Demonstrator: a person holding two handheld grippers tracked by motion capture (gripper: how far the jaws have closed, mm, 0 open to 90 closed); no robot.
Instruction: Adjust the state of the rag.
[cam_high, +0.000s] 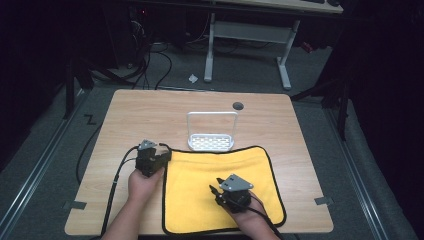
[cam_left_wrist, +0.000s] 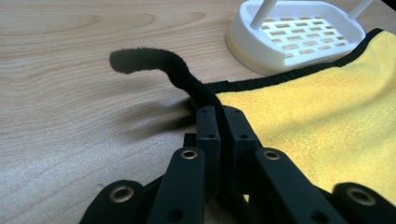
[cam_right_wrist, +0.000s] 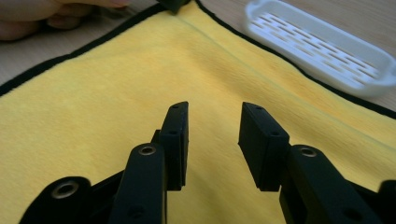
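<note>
Since the cloth (cam_high: 220, 187) is a soft, light yellow towel with a black hem, you should expect it to drape, sag and fold wherever you lift it, so it will not hold any shape for you. It lies spread flat on the near half of the table (cam_high: 125, 115), its far edge just touching the white rack (cam_high: 211, 131). Its pile looks grippy rather than slick, and nothing about it is fragile. Take it by the hem or a corner, where the doubled edge gives the pads something firm.

Your left gripper (cam_left_wrist: 217, 114) is already clamped on the far left corner, with the hem curling up and out beyond the pads. Your right gripper (cam_right_wrist: 212, 140) hovers over the middle of the cloth with its jaws apart and nothing between them. I judge a corner or the near edge a better hold for it than the flat middle, where the pads would only bunch the pile.
</note>
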